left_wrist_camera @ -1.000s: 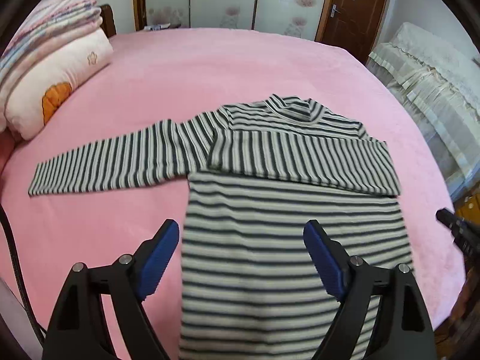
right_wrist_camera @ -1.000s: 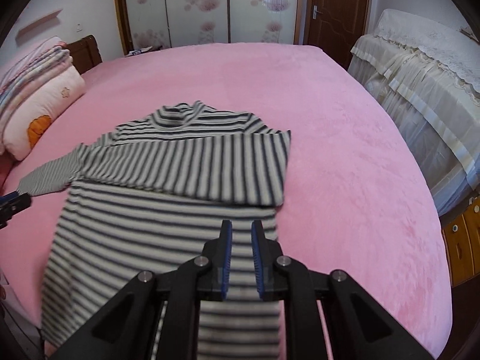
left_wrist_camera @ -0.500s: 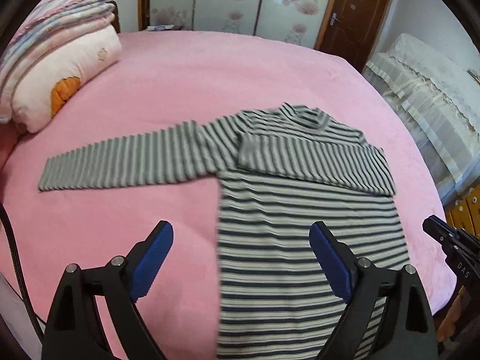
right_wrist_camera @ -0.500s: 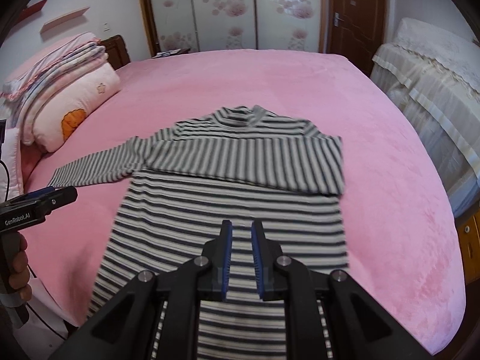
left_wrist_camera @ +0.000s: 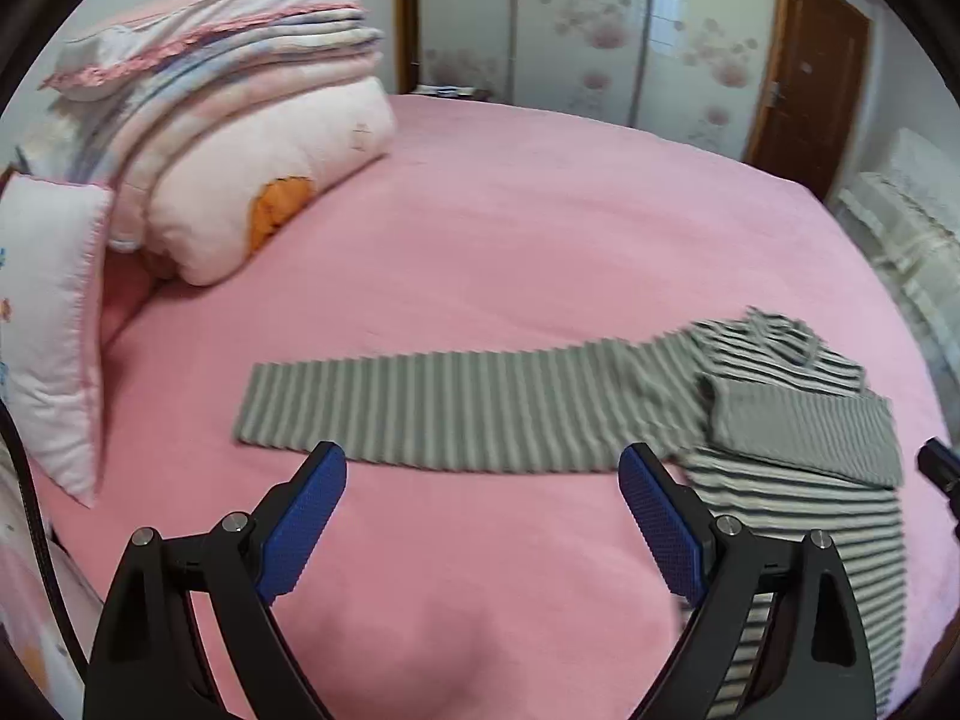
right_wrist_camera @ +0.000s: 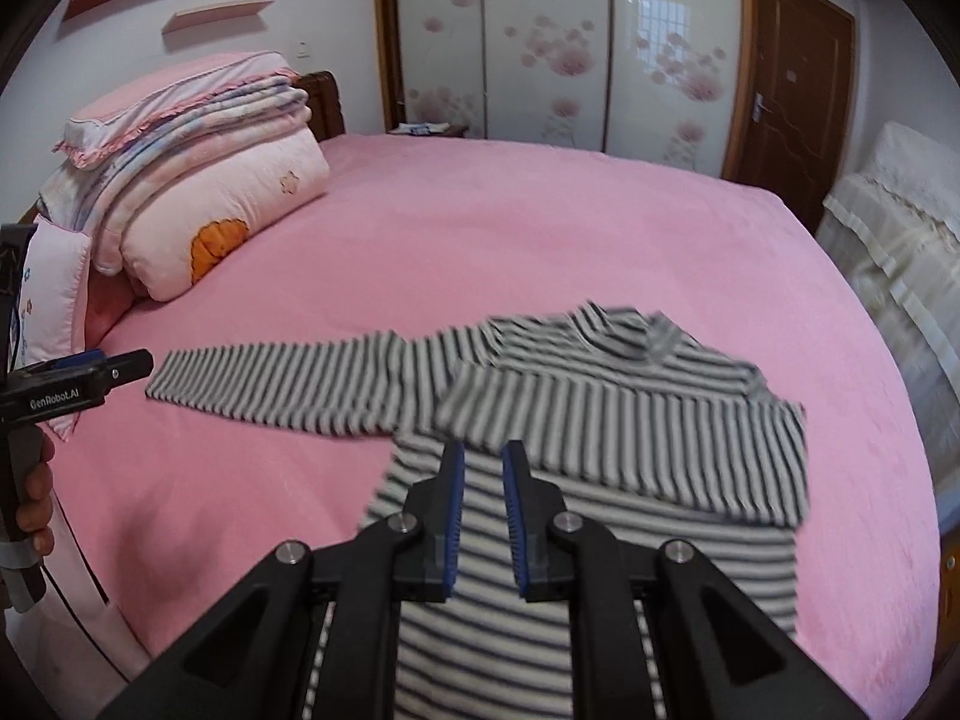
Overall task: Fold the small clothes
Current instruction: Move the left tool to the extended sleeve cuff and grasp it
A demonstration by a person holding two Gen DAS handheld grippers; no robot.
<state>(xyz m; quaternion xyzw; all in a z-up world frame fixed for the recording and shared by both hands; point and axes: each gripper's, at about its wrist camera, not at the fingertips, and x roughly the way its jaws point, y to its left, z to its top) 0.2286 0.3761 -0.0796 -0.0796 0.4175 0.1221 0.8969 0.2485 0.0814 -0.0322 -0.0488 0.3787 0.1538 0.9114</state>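
A small long-sleeved top in grey-and-white stripes (right_wrist_camera: 606, 450) lies flat on the wide bed with its fuzzy pink cover (right_wrist_camera: 540, 228), the high collar pointing toward the far wardrobe with the flower-printed sliding doors (right_wrist_camera: 558, 42). One sleeve is folded across the chest; the other sleeve (left_wrist_camera: 444, 414) stretches straight out over the pink cover toward the headboard side, where a stack of folded pink quilts and a pale pillow with an orange flower patch (right_wrist_camera: 198, 204) is piled. The left gripper (left_wrist_camera: 480, 516), black with blue ribbed pads, hovers above bare cover just short of that outstretched sleeve, its jaws spread wide and nothing between them. The right gripper (right_wrist_camera: 480, 501) hangs over the lower body of the top with its two blue pads drawn nearly together, a narrow gap left and no cloth pinched in it. A hand (right_wrist_camera: 36, 498) wraps the handle of the left tool at the bed's edge. A brown wooden door (right_wrist_camera: 792, 90) stands shut in the corner, and cream lace-edged fabric (right_wrist_camera: 900, 252) drapes beside the bed
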